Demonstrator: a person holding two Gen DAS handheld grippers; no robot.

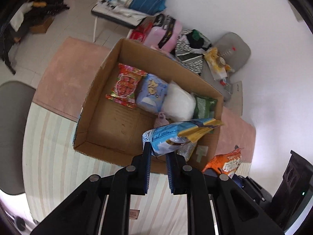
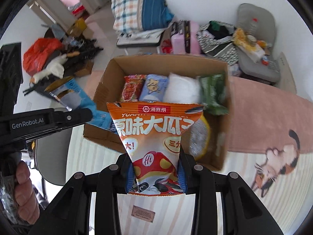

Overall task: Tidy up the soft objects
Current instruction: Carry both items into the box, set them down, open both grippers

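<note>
We see the blue packet [image 1: 172,137] pinched in our left gripper [image 1: 158,152], hanging over the near right corner of the cardboard box [image 1: 109,62]. Our right gripper [image 2: 156,168] is closed on the orange packet [image 2: 154,135] before the box. Inside, a red packet [image 1: 125,86], a white pouch [image 1: 180,101] and a green packet [image 1: 205,105] lie along the far wall.

Plenty of bare floor is left in the near-left half of the cardboard box [image 1: 109,121]. The far wall is lined by a red packet [image 1: 125,86], a blue pack [image 1: 151,93], a white pillow [image 1: 180,101] and a green bag [image 1: 205,105], packed side by side.
</note>
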